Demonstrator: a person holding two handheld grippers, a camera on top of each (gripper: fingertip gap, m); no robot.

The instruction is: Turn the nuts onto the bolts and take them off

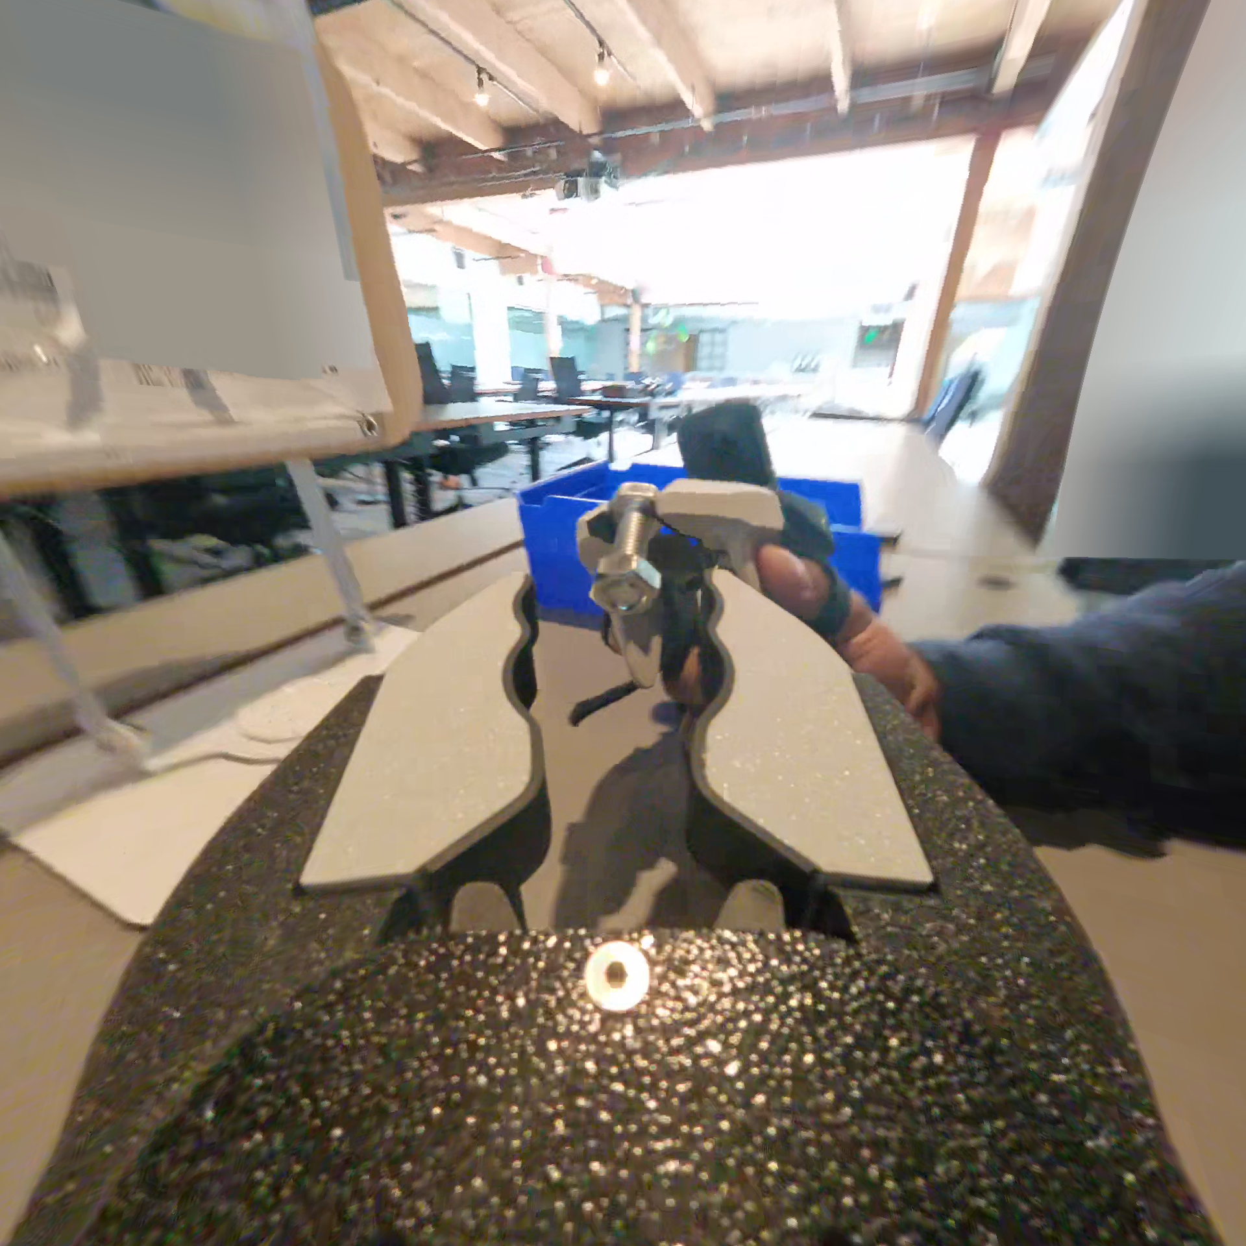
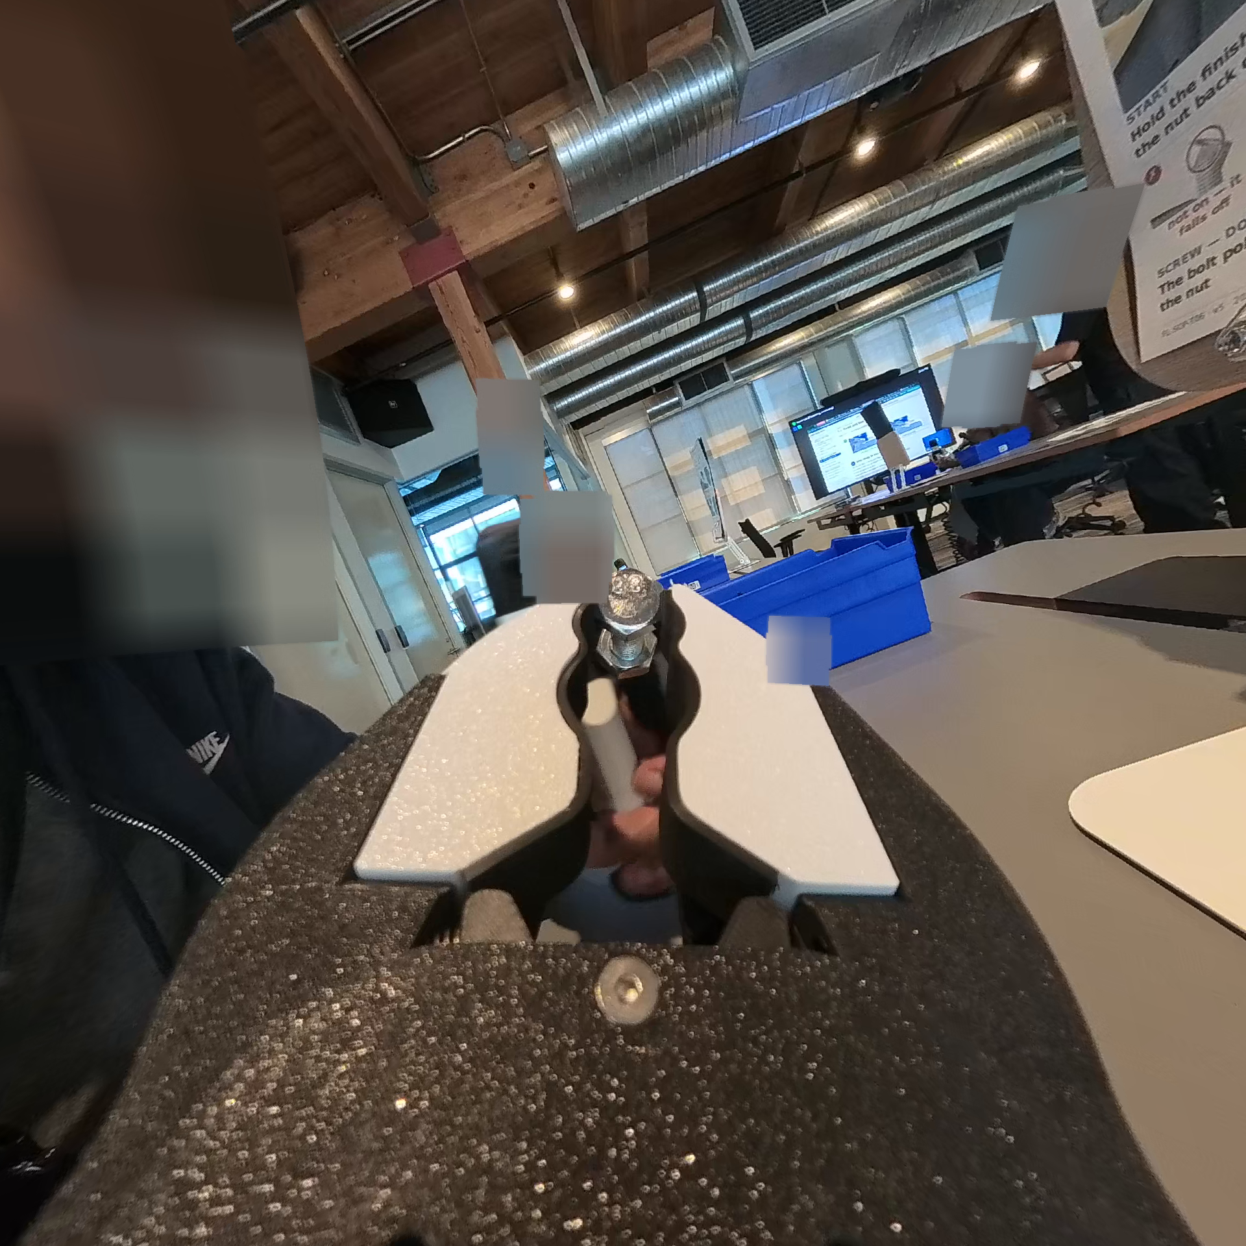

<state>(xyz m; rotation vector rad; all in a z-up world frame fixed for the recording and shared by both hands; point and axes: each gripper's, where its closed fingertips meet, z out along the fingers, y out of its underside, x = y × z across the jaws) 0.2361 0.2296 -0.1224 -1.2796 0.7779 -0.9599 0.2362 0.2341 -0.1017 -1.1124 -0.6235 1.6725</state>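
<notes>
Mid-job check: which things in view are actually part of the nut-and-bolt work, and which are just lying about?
Job:
bolt
nut, threaded on the bolt
right gripper, holding the bolt
left gripper, open, facing the bolt

Lying about:
blue bin
white mat
instruction sheet

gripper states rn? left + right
Left gripper: open, holding nothing.
Right gripper: closed on the bolt, with its nut threaded on.
</notes>
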